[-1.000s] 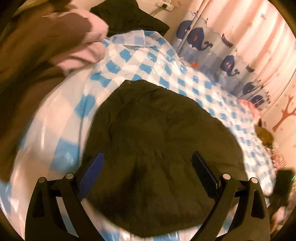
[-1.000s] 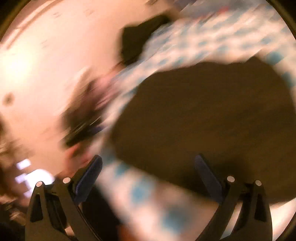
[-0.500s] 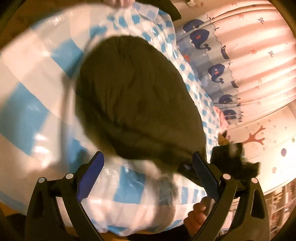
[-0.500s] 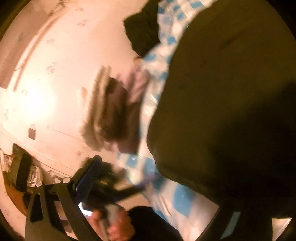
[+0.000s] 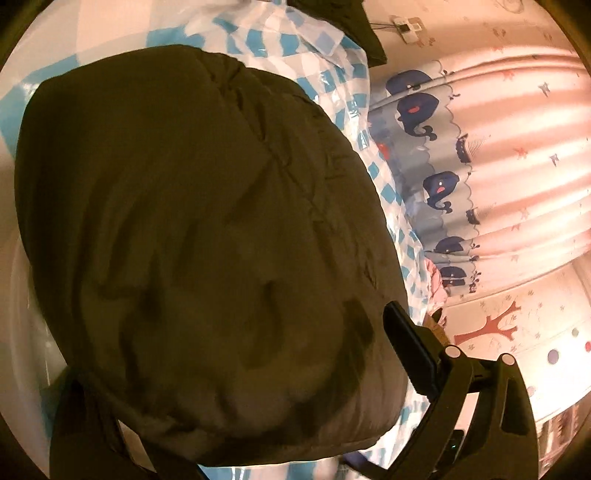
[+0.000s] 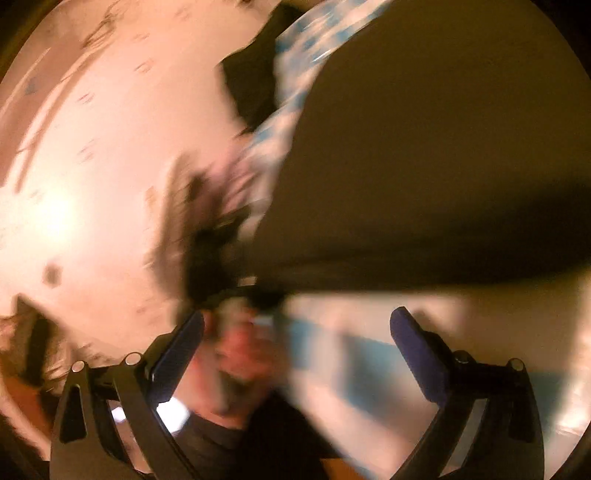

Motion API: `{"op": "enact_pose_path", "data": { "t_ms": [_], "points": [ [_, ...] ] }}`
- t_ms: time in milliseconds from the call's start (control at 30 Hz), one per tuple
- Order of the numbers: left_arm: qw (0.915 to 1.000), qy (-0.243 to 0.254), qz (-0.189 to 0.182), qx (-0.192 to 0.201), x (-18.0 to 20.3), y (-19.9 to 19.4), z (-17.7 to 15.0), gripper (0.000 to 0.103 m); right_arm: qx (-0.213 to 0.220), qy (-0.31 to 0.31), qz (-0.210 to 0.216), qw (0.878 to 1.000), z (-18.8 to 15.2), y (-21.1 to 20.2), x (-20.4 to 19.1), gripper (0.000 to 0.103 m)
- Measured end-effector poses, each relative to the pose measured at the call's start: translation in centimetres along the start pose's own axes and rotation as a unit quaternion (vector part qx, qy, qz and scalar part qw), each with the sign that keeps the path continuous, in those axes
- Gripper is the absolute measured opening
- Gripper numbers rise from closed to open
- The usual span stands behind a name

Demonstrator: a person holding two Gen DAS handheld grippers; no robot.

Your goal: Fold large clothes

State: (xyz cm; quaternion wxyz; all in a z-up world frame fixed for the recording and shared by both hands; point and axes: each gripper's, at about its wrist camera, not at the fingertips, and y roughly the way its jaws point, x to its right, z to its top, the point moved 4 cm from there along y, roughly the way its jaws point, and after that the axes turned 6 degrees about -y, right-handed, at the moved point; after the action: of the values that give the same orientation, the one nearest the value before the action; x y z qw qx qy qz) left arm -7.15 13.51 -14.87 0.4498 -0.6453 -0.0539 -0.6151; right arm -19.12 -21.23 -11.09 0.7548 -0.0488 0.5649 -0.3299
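Note:
A dark olive padded jacket (image 5: 207,229) lies bundled on the blue-and-white checked sheet (image 5: 325,59) and fills most of the left wrist view. My left gripper (image 5: 291,321) is open at the jacket's near edge. Its right finger (image 5: 410,350) shows beside the bundle, while the left finger is hidden under the fabric. The blurred right wrist view has the same jacket (image 6: 424,155) at the upper right. My right gripper (image 6: 295,328) is open just below the jacket's edge, nothing between its blue pads (image 6: 417,343). A hand (image 6: 236,354) holding the other gripper sits by the left pad.
A whale-print curtain (image 5: 461,177) hangs right of the bed, with a tree-sticker wall (image 5: 495,328) below it. Another dark cloth (image 5: 351,26) lies at the sheet's far end, near a wall socket (image 5: 406,26). A blurred brown and pink pile (image 6: 192,206) lies left of the jacket.
The left gripper has closed in on the jacket, whose near edge now covers its left finger. The right gripper has swung to sit below the jacket's edge, and its view is still blurred.

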Motion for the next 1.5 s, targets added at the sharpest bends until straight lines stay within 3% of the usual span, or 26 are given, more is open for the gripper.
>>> {"op": "enact_pose_path", "data": {
  "t_ms": [133,233,367,533,633,700,767,967,1100,1333,1367,1400,1433,1500],
  "points": [
    [1.0,-0.001,0.001,0.004,0.1,0.1,0.0,0.092,0.102,0.059,-0.053,0.992,2.7,-9.1,5.2,0.096],
    [0.9998,-0.018,-0.009,0.006,-0.2,0.1,0.5,0.092,0.136,0.098,-0.067,0.984,4.2,-12.5,7.7,0.096],
    [0.9995,-0.028,-0.016,0.006,-0.7,-0.2,0.7,0.092,0.139,0.131,-0.041,0.981,4.9,-12.9,9.5,0.096],
    [0.9993,-0.033,-0.018,0.007,-0.9,-0.2,0.9,0.092,0.124,0.12,-0.056,0.983,4.9,-12.9,8.9,0.096],
    [0.9992,-0.036,-0.017,0.007,-1.1,-0.5,0.7,0.092,0.055,0.097,-0.073,0.991,3.8,-11.1,7.6,0.096],
    [0.9993,-0.035,-0.013,0.009,-1.0,-0.4,0.7,0.092,0.038,0.08,-0.086,0.992,3.7,-10.7,6.8,0.096],
    [0.9993,-0.034,-0.01,0.011,-1.1,-0.5,0.7,0.092,0.051,0.095,-0.079,0.991,4.6,-10.6,7.3,0.096],
    [0.9987,-0.045,-0.023,0.007,-1.6,-0.8,0.8,0.092,0.123,0.108,-0.113,0.98,8.0,-11.6,9.8,0.096],
    [0.9983,-0.051,-0.027,0.007,-1.7,-0.8,0.8,0.092,0.095,0.105,-0.101,0.985,7.7,-10.7,10.5,0.097],
    [0.9985,-0.049,-0.023,0.01,-1.5,-0.7,0.6,0.092,0.102,0.113,-0.054,0.987,8.1,-11.3,10.3,0.095],
    [0.9985,-0.048,-0.024,0.01,-1.6,-0.6,0.6,0.092,0.105,0.102,-0.068,0.987,8.0,-11.4,9.9,0.079],
    [0.9986,-0.047,-0.024,0.01,-1.6,-0.7,0.6,0.092,0.103,0.087,-0.093,0.986,8.0,-11.5,9.4,0.036],
    [0.9987,-0.044,-0.024,0.01,-1.6,-0.7,0.6,0.092,0.104,0.076,-0.1,0.987,7.9,-11.5,8.9,0.03],
    [0.9988,-0.041,-0.023,0.013,-1.5,-0.7,0.6,0.092,0.108,0.055,-0.108,0.987,7.9,-11.7,8.2,0.027]
  ]
}}
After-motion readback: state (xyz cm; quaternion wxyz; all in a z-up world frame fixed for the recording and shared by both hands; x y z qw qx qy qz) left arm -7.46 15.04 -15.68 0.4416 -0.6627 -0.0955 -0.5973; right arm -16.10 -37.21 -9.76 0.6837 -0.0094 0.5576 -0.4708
